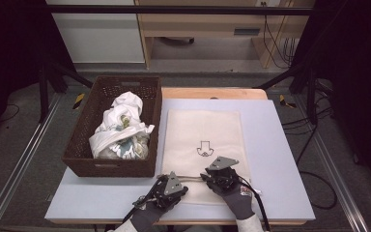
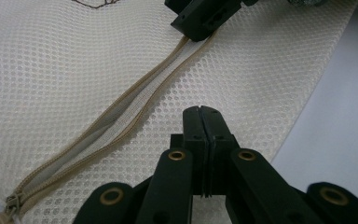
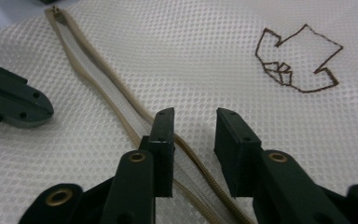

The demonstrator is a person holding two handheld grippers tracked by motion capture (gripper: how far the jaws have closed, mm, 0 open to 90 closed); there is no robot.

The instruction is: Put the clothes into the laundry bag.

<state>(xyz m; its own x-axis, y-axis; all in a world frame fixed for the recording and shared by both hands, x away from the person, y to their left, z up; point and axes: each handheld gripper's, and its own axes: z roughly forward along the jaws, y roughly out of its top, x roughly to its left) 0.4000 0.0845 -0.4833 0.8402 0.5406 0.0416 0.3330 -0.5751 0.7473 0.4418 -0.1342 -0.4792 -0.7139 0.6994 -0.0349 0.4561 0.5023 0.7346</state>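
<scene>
A cream mesh laundry bag with a brown arrow emblem lies flat on the table. Its tan zipper runs along the near edge and gapes partly apart, with the slider at the left end. My left gripper is shut just above the mesh on the near side of the zipper, with nothing visible between its jaws. In the high view the left gripper sits at the bag's front left. My right gripper is open, its jaws standing over the zipper's tape; the right gripper is further along the zipper.
A brown wicker basket holding crumpled white patterned clothes stands on the left of the pale table, close beside the bag. A wooden edge borders the far side.
</scene>
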